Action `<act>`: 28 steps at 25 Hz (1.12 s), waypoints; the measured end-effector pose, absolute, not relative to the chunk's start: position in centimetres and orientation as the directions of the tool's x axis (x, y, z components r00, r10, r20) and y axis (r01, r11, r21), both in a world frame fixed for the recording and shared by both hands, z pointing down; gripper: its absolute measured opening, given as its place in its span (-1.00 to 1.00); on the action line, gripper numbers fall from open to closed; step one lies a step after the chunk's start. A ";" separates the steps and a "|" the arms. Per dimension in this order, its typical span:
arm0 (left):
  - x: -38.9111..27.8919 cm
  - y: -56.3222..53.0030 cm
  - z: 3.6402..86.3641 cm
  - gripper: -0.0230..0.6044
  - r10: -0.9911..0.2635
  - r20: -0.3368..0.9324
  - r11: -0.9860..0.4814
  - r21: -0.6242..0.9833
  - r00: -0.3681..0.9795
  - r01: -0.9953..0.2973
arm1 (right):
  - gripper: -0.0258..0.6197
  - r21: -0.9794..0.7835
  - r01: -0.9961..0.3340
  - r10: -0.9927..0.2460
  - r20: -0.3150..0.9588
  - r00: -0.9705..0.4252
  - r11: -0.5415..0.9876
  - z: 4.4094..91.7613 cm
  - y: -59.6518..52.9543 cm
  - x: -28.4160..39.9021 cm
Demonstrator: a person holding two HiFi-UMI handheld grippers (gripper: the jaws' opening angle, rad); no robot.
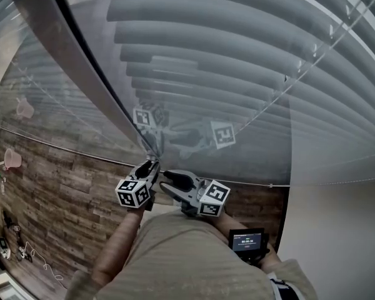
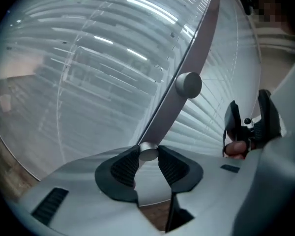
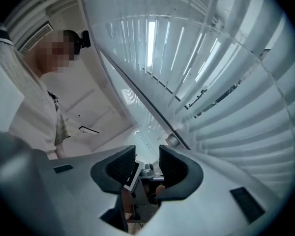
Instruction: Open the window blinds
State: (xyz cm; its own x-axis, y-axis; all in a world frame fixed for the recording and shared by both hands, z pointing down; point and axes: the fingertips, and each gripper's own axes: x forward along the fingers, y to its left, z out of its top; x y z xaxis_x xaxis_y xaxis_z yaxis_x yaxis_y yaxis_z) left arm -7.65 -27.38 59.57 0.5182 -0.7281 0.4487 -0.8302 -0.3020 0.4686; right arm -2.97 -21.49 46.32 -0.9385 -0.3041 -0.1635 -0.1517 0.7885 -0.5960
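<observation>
Grey horizontal blind slats [image 1: 237, 74] fill the window, and the glass reflects both marker cubes. A long grey wand [image 1: 81, 61] hangs slantwise in front of them. My left gripper [image 1: 151, 163] is shut on the wand's lower end. In the left gripper view the wand [image 2: 201, 38] runs down from the upper right, and its round end cap sits pinched between the two black pads of the left gripper [image 2: 148, 156]. My right gripper [image 1: 167, 177] hovers just right of the left one. In its own view the right gripper [image 3: 147, 163] stands open with nothing gripped, and the wand [image 3: 137, 95] passes beyond its jaws.
A round grey knob [image 2: 188, 84] sits beside the wand. Below the window lies a wood-plank floor [image 1: 62, 192] with pink cups [image 1: 25, 108] and small items at the left. A small black device with a screen [image 1: 247, 241] is by the right wrist. A white wall [image 1: 337, 230] is at the lower right.
</observation>
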 end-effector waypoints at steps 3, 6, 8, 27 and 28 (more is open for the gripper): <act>-7.7 -27.4 59.6 -0.49 -0.731 0.418 -0.262 0.558 0.539 -0.787 | -0.49 -0.590 -0.164 -0.306 -0.148 -0.940 0.791 46.7 -21.6 -2.9; -7.8 -27.5 59.8 -0.49 -0.730 0.373 -0.235 0.650 0.573 -0.723 | -0.49 -0.565 -0.182 -0.306 -0.133 -0.943 0.805 46.9 -21.6 -2.8; -7.9 -27.6 59.9 -0.50 -0.734 0.337 -0.204 0.719 0.590 -0.665 | -0.49 -0.546 -0.199 -0.312 -0.123 -0.942 0.814 46.9 -21.7 -2.8; -8.1 -27.4 60.2 -0.50 -0.759 0.057 -0.002 0.996 0.648 -0.090 | -0.49 -0.346 -0.407 -0.421 0.037 -0.906 0.846 47.8 -23.1 -2.8; -8.1 -27.6 59.9 -0.50 -0.760 0.048 -0.001 0.997 0.648 -0.076 | -0.49 -0.304 -0.444 -0.443 0.075 -0.893 0.843 48.0 -23.5 -2.7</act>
State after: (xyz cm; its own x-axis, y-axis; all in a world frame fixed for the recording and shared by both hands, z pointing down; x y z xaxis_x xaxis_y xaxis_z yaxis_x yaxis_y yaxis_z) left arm -8.09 -27.61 59.93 0.6484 -0.7597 0.0484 -0.0756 -0.0010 0.9971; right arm -2.72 -23.52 48.03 -0.8933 -0.4431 0.0755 -0.4437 0.8428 -0.3045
